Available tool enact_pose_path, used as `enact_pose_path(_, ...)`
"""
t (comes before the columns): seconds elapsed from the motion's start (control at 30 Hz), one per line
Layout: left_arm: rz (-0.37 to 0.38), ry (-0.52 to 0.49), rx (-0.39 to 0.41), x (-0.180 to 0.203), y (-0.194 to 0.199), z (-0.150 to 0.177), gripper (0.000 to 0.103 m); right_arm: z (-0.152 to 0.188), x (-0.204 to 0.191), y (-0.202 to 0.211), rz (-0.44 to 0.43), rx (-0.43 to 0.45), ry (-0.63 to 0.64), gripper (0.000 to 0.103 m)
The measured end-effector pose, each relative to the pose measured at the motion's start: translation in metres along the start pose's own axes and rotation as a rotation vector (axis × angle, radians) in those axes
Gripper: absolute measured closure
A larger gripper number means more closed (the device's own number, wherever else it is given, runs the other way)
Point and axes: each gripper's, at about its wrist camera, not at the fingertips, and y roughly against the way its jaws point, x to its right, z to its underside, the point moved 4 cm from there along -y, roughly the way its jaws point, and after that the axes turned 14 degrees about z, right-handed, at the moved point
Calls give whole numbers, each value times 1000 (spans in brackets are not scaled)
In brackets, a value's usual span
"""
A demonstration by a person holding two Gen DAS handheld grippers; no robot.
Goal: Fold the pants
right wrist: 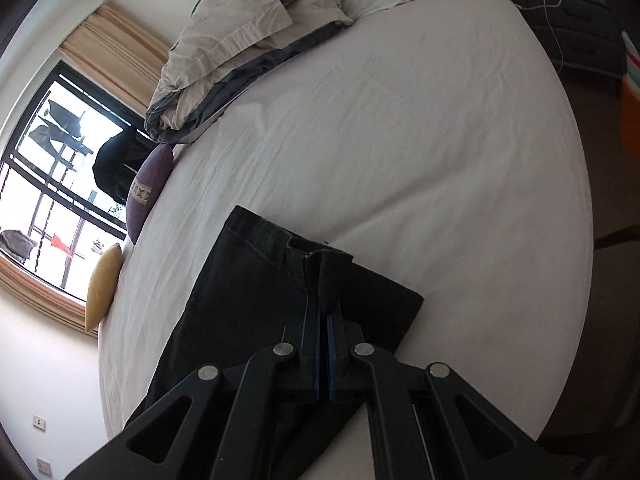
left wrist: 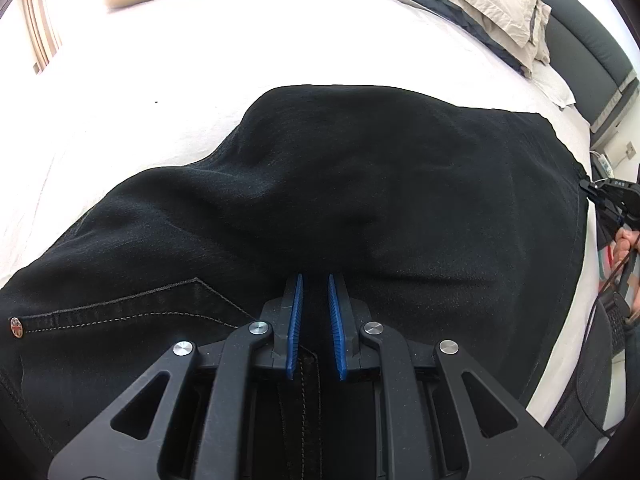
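Both jaws clamped on pants (left wrist: 320, 184): left gripper (left wrist: 315, 280) at waist seam, right gripper (right wrist: 323, 312) at hem. We judge lengthwise fold done (cross-folds remain).

Both the left gripper (left wrist: 315, 280) and the right gripper (right wrist: 322, 308) have black linkage arms, silver pivot screws and ridged blue-lined jaws.

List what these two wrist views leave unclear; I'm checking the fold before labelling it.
- Left wrist view: the black denim pants run off the bottom edge; the left claw covers the waistband.
- Right wrist view: the right claw hides the pinched hem; the legs run under its frame.
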Motion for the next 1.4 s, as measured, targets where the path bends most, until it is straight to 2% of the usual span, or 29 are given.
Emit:
enact_pose_path(0.33,-43,-16,-12,14,-13,-1,88,5,20,0,-28,-26,-109,100)
enact_pose_path(0.77,-12,-67,-21,16,-23,-2,88,0,37,19,-38,-110,-220,100)
enact_pose_path(0.9,-4,-70,-16,15,-26,-5,88,5,43,12,-5,-145,-210,100)
enact_pose_path(0.97,-1,-67,-12,15,-27,-7,88,9,46,2,-31,-163,-225,100)
enact_pose_path(1.07,5,-69,-4,12,-22,-1,88,7,46,1,-72,-139,-228,100)
enact_pose_path(1.4,11,-80,7,3,-17,5,88,6,36,-15,-25,-137,-114,103)
